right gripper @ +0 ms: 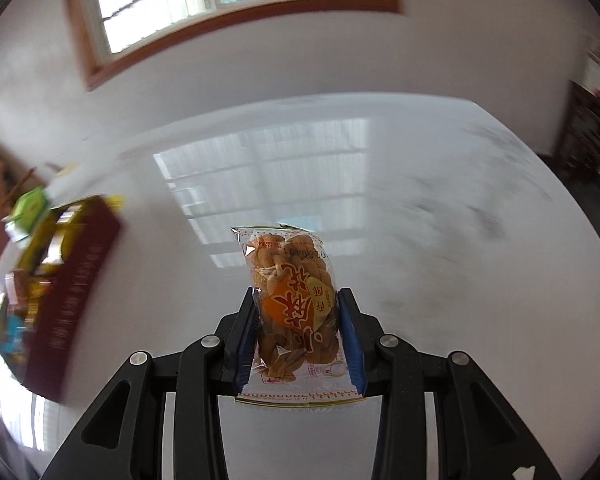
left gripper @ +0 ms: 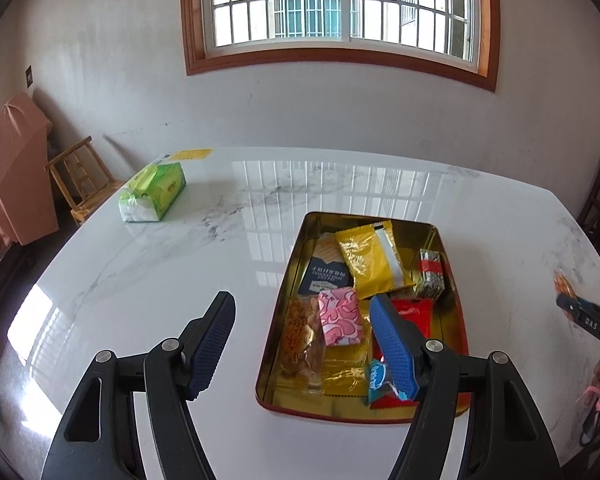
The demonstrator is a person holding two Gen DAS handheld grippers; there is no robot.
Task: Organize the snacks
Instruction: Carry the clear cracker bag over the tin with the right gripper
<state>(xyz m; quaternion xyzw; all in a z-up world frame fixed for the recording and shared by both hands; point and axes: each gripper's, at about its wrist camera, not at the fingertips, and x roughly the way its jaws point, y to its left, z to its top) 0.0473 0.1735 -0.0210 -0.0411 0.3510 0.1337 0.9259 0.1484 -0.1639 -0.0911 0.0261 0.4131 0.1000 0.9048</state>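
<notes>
Right gripper: jaws closed on a clear packet of fried twists, pads pressing both its sides, the packet standing lengthwise between them, clear of the white marble desk. The gold tin lies blurred, well to the left of these jaws. Left gripper: jaws parted wide, nothing held, right pad over the tin's near end. Pink packet and yellow packet lie in the tin ahead of the jaws. Tissue pack far ahead-left.

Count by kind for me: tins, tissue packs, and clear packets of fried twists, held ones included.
Tin: 1
Tissue pack: 1
Clear twist packets: 2 (loose packet inside the tin, held packet in the right gripper)
Total: 4
</notes>
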